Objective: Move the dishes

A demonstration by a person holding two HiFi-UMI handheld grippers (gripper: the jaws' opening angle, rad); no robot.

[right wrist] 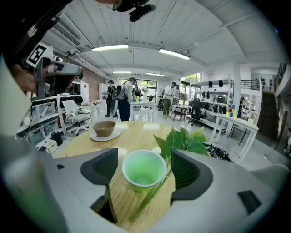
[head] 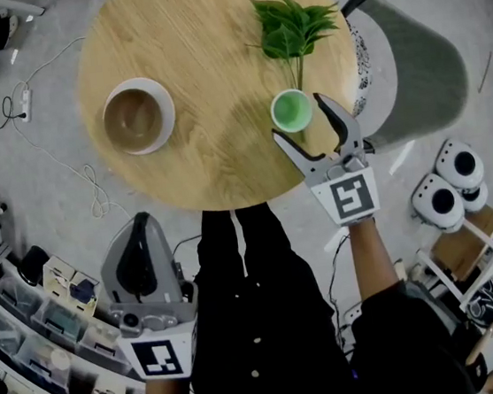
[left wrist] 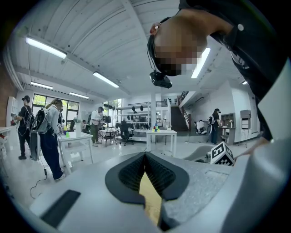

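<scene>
Right gripper (head: 301,121) has its jaws wide apart around the green cup (right wrist: 142,169), not touching. I'd centre up, dodge the leafy sprig (right wrist: 183,140), then squeeze gently. Left gripper (left wrist: 145,172) is closed and empty.

The head view looks steeply down from high over the round table (head: 211,53), the right gripper view sits low and close by the table's edge and looks across it at the same cup (right wrist: 143,169) and bowl (right wrist: 104,128), and the left gripper view looks out at far desks (left wrist: 161,133).
</scene>
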